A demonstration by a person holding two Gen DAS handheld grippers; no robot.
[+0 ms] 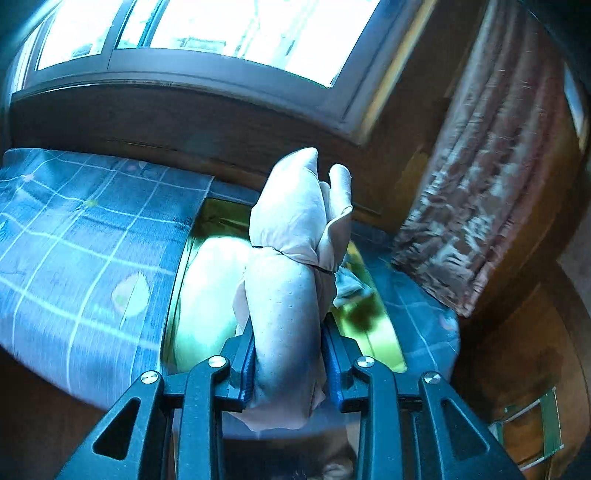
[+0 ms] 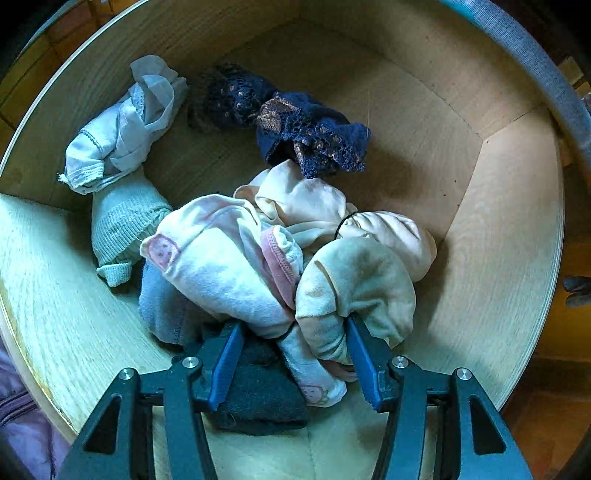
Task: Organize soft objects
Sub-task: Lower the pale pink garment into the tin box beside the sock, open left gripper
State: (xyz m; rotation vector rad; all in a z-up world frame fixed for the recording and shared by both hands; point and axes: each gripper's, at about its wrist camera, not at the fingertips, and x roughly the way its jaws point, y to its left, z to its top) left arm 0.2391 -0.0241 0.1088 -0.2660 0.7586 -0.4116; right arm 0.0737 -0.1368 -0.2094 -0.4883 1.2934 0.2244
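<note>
**One bundle up in my left gripper, the right parked in the drawer pile**

My left gripper (image 1: 288, 354) is closed to a narrow gap on a pale pink rolled fabric bundle tied with a thin black band (image 1: 291, 258). The blue pads press into both sides of the roll, low on its body, so the tied end stands up ahead of the fingers and nothing dangles. I judge that grip is chosen because the cloth is soft: squeezing the thick middle keeps it from sliding out. Beyond it lie a blue checked bedcover (image 1: 74, 240) and a yellow-green cloth (image 1: 369, 314) under the bright window (image 1: 221, 33), with a patterned reddish curtain (image 1: 480, 203) to the side

My right gripper (image 2: 291, 354) points steeply down into the light wooden drawer (image 2: 498, 258), its jaws about half open. They straddle the near edge of the heap; the right pad touches a cream rolled bundle (image 2: 358, 284), but I cannot say it is gripped, since the pads do not pinch it. Between the fingers lie a dark grey woollen piece (image 2: 258, 398) and a white-and-pink printed garment (image 2: 221, 266). Farther back sit a navy lace piece (image 2: 306, 133), a pale blue-white garment (image 2: 122, 133) and a mint ribbed sock (image 2: 122, 225), loose and apart, which I take to be the sorting not yet done
</note>
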